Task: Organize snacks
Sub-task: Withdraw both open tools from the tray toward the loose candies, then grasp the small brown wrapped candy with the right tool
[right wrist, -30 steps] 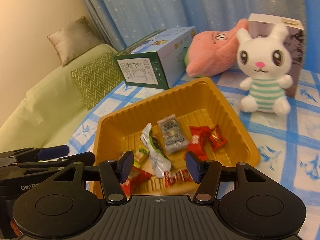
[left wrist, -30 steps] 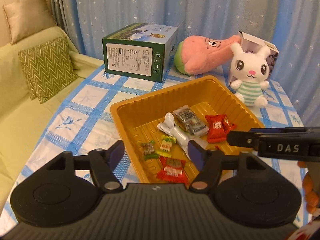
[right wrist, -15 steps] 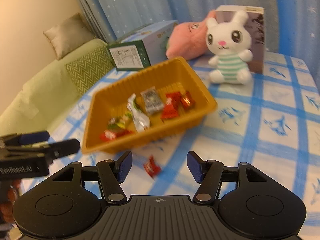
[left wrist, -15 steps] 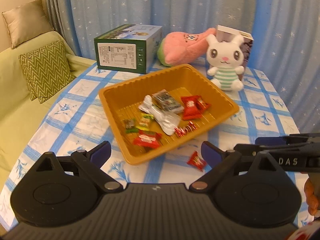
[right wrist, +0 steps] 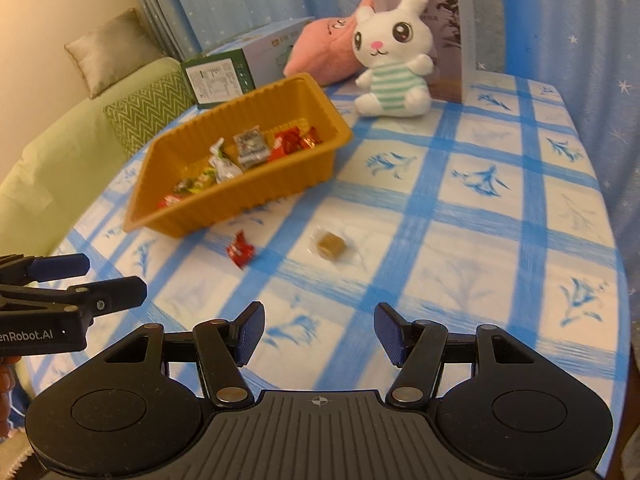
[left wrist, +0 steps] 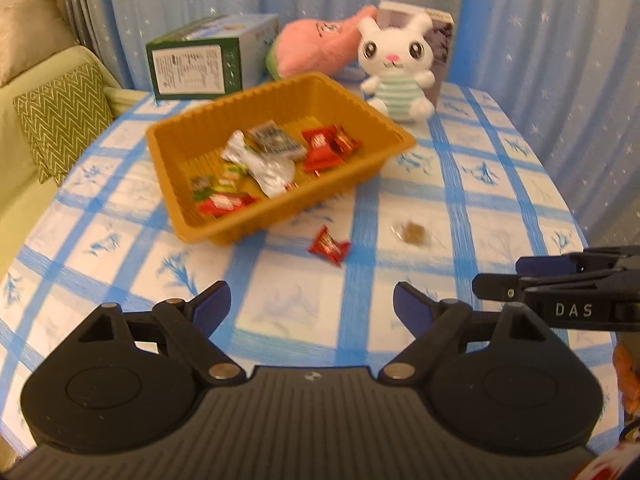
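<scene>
Mid-collection: red candy [right wrist: 240, 249] and brown candy [right wrist: 330, 243] outside tray [right wrist: 224, 210]. Both grippers [left wrist: 311, 304] [right wrist: 319, 333] spread, empty. Next: descend, grasp.

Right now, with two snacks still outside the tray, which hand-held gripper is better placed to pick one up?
Probably the right hand-held gripper: open, empty, the brown candy nearly straight ahead of it. The left hand-held gripper, also open, better faces the red candy nearer the yellow tray.

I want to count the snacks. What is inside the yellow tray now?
Inside the yellow tray: red wrappers, a silver packet, a grey packet and small green candies. Anything beneath them is hidden.
</scene>
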`<state>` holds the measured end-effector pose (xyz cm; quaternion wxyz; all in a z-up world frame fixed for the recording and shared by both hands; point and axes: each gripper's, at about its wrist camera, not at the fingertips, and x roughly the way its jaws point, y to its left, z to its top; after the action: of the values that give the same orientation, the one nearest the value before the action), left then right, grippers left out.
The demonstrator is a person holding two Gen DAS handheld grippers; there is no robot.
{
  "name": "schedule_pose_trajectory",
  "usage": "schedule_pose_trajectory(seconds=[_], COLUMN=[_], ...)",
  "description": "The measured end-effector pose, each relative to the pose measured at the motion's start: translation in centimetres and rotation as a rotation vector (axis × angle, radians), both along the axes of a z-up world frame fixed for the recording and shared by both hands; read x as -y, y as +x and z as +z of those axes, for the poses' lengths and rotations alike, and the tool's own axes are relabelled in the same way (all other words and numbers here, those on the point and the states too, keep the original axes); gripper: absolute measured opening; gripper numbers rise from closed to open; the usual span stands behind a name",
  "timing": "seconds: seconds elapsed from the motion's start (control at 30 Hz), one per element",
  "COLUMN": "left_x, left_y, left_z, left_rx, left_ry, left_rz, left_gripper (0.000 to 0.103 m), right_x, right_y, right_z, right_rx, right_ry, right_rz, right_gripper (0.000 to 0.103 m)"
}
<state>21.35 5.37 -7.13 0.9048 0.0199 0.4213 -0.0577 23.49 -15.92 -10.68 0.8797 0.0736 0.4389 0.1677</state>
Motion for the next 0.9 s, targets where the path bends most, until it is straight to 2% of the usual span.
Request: schedule_pose_trajectory(seconds=[0.27,0.47,0.67,0.9], left_x=[1.7,2.2,2.1,1.9], left_y=[-1.0,-1.0,-0.4,0.8], left_z=[-1.6,-2.5,-3.1,-4.0], left_rx=[-0.024,-0.03,-0.039,-0.052], left_ry=[0.005,0.006,0.008,0.002], left_rz=[-0.016,-0.011,0.006,0.035], left_gripper=[0.075,0.07,0.061,0.058], right_x=[1.5,1.5,1.1,0.0], right_y=[-1.3,-1.3,-0.2,1.8], right_z=[-1.4,-2.1,-2.6,-3.3], right_rx=[-0.02,-0.008,0.013,0.06], right_ry=[-0.024,-0.04,-0.046,-0.098], right_rz=[-0.004,0.038,0.091,0.174], right_gripper=[0.061,0.061,0.061,0.06])
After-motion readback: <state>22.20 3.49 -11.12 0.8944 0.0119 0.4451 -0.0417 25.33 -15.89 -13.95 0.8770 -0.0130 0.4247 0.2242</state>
